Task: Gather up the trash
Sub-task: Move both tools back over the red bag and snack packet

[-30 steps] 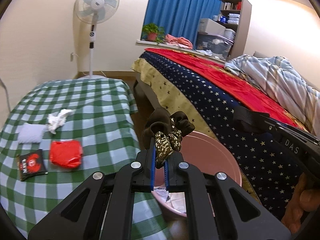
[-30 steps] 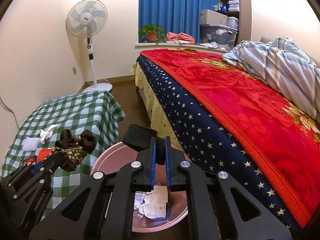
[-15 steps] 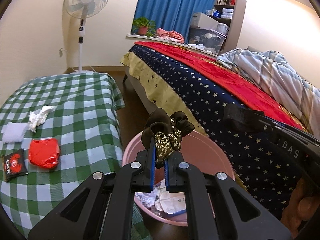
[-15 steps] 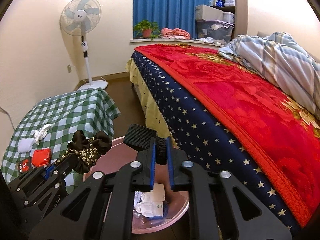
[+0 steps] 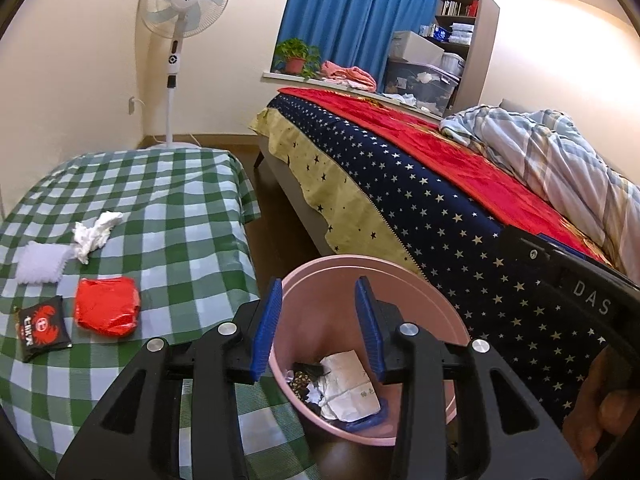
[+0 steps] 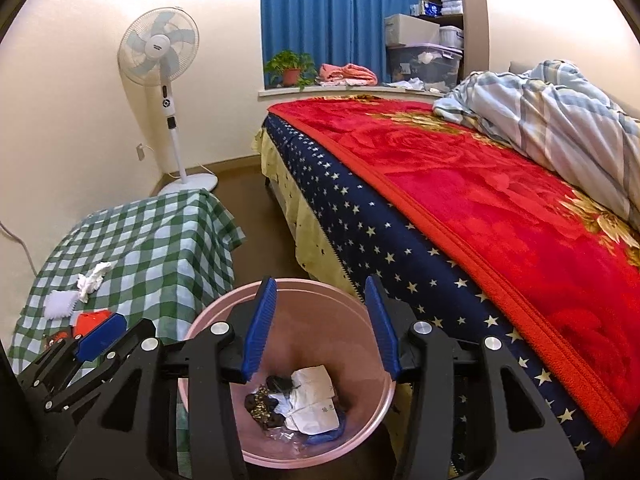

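My left fingers [image 5: 316, 326]: just spread, nothing between them.
My right fingers [image 6: 322, 326]: just spread, empty.
Dark patterned scrunchie [image 6: 260, 404]: lying inside round pink plastic bin [image 6: 376, 412] among crumpled paper.

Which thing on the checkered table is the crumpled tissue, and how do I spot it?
Find the green checkered table left of the pink bin. The crumpled tissue lies farthest back of its four items. It alone is twisted and ragged; the white pad touching it is flat and square.

Pink round plastic bin [image 5: 416, 292]; green-white checked counter cloth [image 5: 168, 200]; red crumpled wrapper [image 5: 107, 306]; black packet with red print [image 5: 42, 326]; navy star-print bed cover [image 6: 360, 220].
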`<move>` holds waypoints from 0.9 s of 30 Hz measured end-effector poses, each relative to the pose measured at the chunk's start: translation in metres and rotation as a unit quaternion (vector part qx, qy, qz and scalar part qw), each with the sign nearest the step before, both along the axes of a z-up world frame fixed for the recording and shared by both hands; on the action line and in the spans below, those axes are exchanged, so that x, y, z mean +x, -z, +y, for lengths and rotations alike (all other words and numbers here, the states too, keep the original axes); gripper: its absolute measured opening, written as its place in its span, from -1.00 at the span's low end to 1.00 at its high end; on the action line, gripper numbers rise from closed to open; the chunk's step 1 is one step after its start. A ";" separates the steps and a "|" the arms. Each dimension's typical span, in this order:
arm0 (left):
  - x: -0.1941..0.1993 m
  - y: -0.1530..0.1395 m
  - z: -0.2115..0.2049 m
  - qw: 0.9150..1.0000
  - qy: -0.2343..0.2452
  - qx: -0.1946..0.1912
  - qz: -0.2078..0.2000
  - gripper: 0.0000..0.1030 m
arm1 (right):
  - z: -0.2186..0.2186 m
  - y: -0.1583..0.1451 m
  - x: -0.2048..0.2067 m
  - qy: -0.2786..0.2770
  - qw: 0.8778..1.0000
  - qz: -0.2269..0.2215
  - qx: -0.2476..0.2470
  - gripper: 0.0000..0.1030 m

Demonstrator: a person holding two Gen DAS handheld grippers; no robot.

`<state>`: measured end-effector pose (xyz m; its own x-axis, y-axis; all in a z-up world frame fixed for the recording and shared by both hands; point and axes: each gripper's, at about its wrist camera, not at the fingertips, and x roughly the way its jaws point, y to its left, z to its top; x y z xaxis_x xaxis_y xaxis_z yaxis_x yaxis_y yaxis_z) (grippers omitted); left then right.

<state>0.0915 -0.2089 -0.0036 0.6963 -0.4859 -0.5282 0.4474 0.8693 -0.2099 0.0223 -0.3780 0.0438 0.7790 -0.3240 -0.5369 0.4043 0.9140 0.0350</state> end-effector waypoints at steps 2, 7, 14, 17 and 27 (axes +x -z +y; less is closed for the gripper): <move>-0.002 -0.003 0.005 1.000 -0.004 0.001 -0.003 -0.28 | 0.003 -0.001 -0.001 -0.005 1.000 -0.004 0.002 -0.09; -0.006 -0.009 0.019 1.000 -0.015 0.002 -0.010 -0.29 | 0.010 -0.005 -0.004 -0.018 1.000 -0.012 0.003 -0.09; -0.013 -0.014 0.042 0.999 -0.032 0.004 -0.017 -0.35 | 0.022 -0.011 -0.007 -0.039 0.999 -0.026 0.003 -0.09; -0.014 -0.015 0.053 0.999 -0.042 0.005 -0.019 -0.40 | 0.029 -0.011 -0.007 -0.050 0.998 -0.030 0.003 -0.09; -0.014 -0.013 0.103 0.995 -0.096 0.009 -0.028 -0.56 | 0.054 -0.006 0.002 -0.083 0.996 -0.038 0.014 -0.09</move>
